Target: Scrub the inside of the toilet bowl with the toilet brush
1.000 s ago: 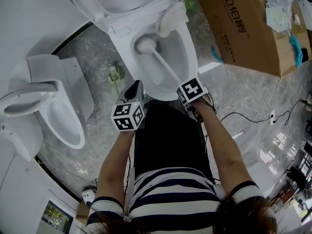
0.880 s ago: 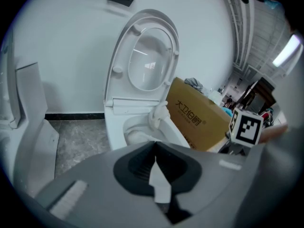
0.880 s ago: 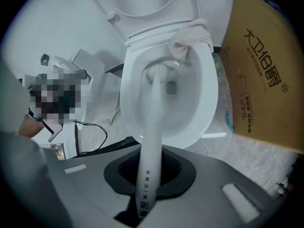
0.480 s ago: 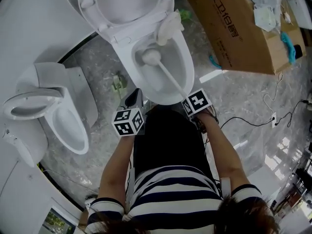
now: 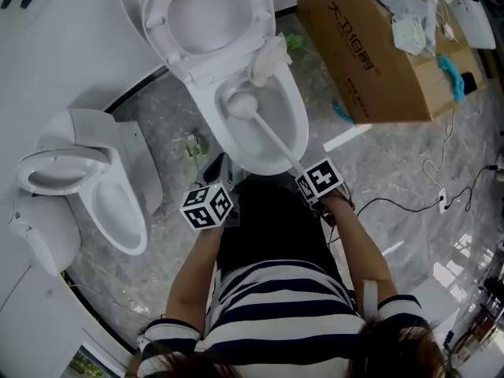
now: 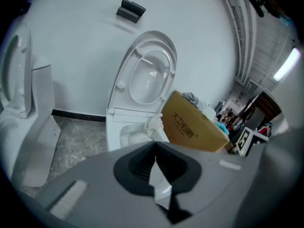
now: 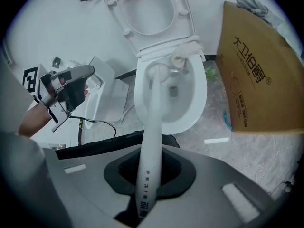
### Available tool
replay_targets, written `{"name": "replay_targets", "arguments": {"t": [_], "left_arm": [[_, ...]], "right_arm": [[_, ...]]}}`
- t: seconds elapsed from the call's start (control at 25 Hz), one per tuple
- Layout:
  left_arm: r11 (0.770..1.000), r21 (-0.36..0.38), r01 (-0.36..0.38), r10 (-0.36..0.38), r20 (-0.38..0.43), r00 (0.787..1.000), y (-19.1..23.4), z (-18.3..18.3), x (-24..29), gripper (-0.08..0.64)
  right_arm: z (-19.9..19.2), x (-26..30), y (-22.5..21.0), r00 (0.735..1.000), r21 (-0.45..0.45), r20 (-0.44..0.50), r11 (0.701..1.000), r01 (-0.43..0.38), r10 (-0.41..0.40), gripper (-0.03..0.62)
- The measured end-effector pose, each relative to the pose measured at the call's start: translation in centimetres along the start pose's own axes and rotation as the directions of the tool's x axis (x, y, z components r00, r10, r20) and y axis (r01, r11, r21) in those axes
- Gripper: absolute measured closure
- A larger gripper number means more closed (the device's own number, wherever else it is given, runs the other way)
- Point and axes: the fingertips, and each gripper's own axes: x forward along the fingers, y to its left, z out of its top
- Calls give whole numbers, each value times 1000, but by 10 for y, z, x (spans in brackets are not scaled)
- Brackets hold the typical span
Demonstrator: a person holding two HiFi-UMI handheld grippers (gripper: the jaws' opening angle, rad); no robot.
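Observation:
The white toilet bowl (image 5: pixel 293 124) stands open, its lid and seat (image 5: pixel 206 14) raised against the wall. The toilet brush has its round head (image 5: pixel 240 105) down in the back left of the bowl. Its long white handle (image 5: pixel 276 144) slants back to my right gripper (image 5: pixel 305 173), which is shut on it just before the bowl's front rim. In the right gripper view the handle (image 7: pixel 151 141) runs out between the jaws to the brush head (image 7: pixel 158 71). My left gripper (image 5: pixel 218 164) hovers left of the bowl's front, jaws shut (image 6: pixel 155 148) on nothing.
A white bundle (image 5: pixel 268 57) lies on the bowl's right rim by the hinge. A large cardboard box (image 5: pixel 362 46) sits close on the right, a second toilet (image 5: pixel 110 187) on the left. Cables (image 5: pixel 409 203) and a white strip (image 5: pixel 346 136) lie on the marble floor.
The head view has tilted, so the toilet sits lower in frame. The brush head stays at the bowl's back left. My right gripper has drawn slightly back from the rim.

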Motion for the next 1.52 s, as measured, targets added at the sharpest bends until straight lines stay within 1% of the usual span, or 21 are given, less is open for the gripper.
{"name": "replay_targets", "arguments": {"t": [0.12, 0.36, 0.6, 0.84, 1.04, 1.2, 1.52], "left_arm": [[1000, 11, -2, 2, 5, 1000, -5, 1, -10, 560], [1000, 6, -23, 23, 28, 999, -7, 9, -29, 560], [999, 21, -31, 30, 34, 999, -15, 8, -42, 560], [999, 24, -39, 38, 43, 998, -24, 2, -54, 560], [999, 38, -37, 34, 64, 997, -35, 0, -63, 560], [998, 42, -47, 44, 77, 996, -35, -4, -67, 560], [997, 48, -59, 55, 86, 995, -36, -4, -70, 560]], "right_arm": [[-7, -12, 6, 1000, -2, 26, 1000, -6, 6, 557], [-14, -37, 20, 996, -10, 88, 1000, -23, 23, 557], [-18, -54, 30, 990, -38, 134, 999, -35, 39, 557], [-22, -62, 33, 984, -47, 169, 998, -50, 57, 557], [-27, -64, 34, 981, -58, 183, 997, -59, 69, 557], [-29, -62, 35, 979, -66, 189, 996, -62, 74, 557], [-17, -68, 35, 971, -78, 228, 995, -57, 73, 557]]}}
